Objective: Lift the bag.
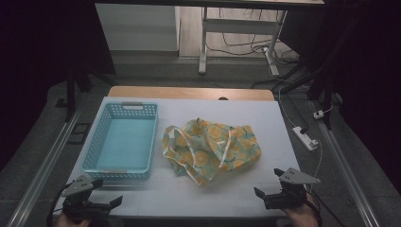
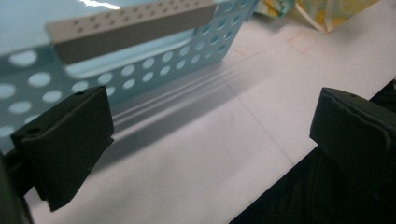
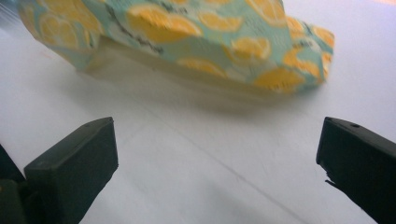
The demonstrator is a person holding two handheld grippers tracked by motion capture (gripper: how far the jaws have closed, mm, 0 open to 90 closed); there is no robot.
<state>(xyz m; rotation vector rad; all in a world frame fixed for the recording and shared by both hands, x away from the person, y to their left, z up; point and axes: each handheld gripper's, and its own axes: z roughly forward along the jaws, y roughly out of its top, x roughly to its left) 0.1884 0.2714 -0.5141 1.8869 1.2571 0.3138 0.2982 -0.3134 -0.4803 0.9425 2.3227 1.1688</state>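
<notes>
Your left tongs (image 1: 105, 190) sit at 7 o'clock on the bench (image 1: 236, 198), jaws spread wide and empty, just short of the basket (image 1: 122, 137). The cloth (image 1: 210, 147) lies crumpled at centre. Your right tongs (image 1: 269, 183) sit at 5 o'clock, jaws apart, empty.

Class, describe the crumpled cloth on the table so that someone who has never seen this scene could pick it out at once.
Start at the white table and find the light blue perforated basket on its left half. Just right of it, apart from it, lies the cloth, crumpled in a heap. It alone is soft and patterned: orange citrus slices on pale green.
</notes>
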